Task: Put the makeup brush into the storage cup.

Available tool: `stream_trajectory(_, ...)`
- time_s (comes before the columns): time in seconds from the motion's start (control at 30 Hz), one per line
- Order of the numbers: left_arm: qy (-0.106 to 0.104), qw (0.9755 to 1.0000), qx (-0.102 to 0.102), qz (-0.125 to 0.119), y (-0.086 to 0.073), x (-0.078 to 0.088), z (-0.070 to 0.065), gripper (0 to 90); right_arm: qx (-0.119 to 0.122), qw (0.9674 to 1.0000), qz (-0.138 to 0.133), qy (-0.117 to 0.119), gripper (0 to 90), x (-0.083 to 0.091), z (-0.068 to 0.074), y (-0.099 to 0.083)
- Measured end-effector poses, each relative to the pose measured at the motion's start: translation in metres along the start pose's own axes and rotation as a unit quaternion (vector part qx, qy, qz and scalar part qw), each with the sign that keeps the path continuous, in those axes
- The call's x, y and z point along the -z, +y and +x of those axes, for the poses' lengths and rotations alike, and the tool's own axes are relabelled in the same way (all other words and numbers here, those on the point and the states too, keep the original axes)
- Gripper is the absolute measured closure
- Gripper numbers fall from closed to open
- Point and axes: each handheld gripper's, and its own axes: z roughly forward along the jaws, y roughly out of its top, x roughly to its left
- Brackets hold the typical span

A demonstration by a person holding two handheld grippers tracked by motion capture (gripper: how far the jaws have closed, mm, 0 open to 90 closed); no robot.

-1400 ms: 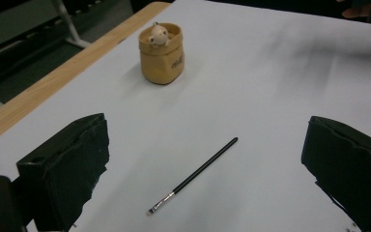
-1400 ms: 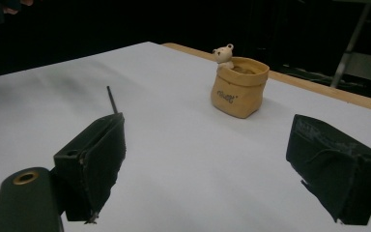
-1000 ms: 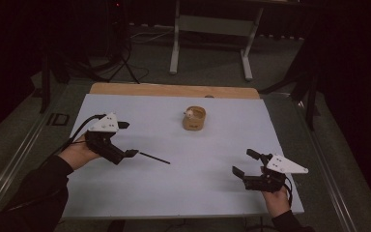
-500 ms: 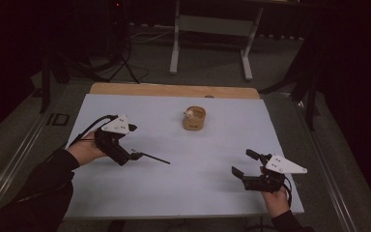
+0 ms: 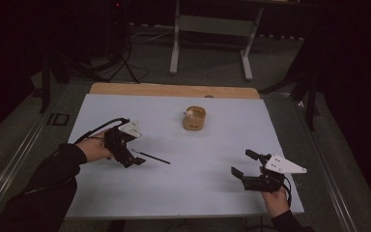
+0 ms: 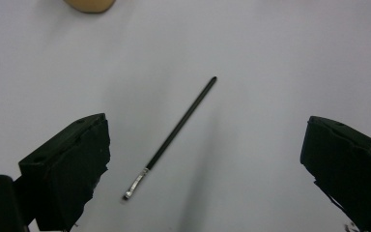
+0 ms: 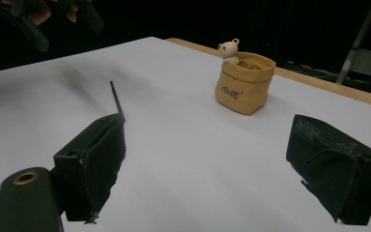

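Presently, the thin black brush point(image 6: 178, 133) is found flat on the table point(image 5: 212, 193), well in front of the bear pot point(image 5: 194, 118) — between the released fingers of the left gripper point(image 6: 205, 179), untouched. The right gripper point(image 5: 244, 166) is held apart from the brush, fingers likewise released.

surface: white table point(image 5: 125, 203) | on it: thin black brush point(image 5: 150, 156), tan pot point(image 5: 194, 119) with bear figure

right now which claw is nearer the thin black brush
Left. The left claw hovers right over the brush, jaws open on either side of its metal end, not touching it. The right claw sits far off near the table's front right.
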Motion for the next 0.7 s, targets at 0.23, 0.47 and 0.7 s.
stream_trajectory(0.23, -0.019, 0.9996, -0.017, 0.015, 0.006, -0.007, 0.005, 3.4, 0.0, 1.0, 0.0, 0.001, 13.9, 0.0, 0.0, 0.0)
stream_trajectory(0.47, -0.029, 0.9979, -0.035, 0.046, 0.013, -0.014, 0.008, 3.4, -0.002, 1.0, -0.001, 0.003, 13.8, 0.0, 0.0, 0.0)
stream_trajectory(0.7, -0.025, 0.9968, -0.038, 0.067, 0.019, -0.02, 0.012, 3.3, -0.004, 1.0, 0.0, 0.004, 13.9, 0.0, -0.001, 0.0)
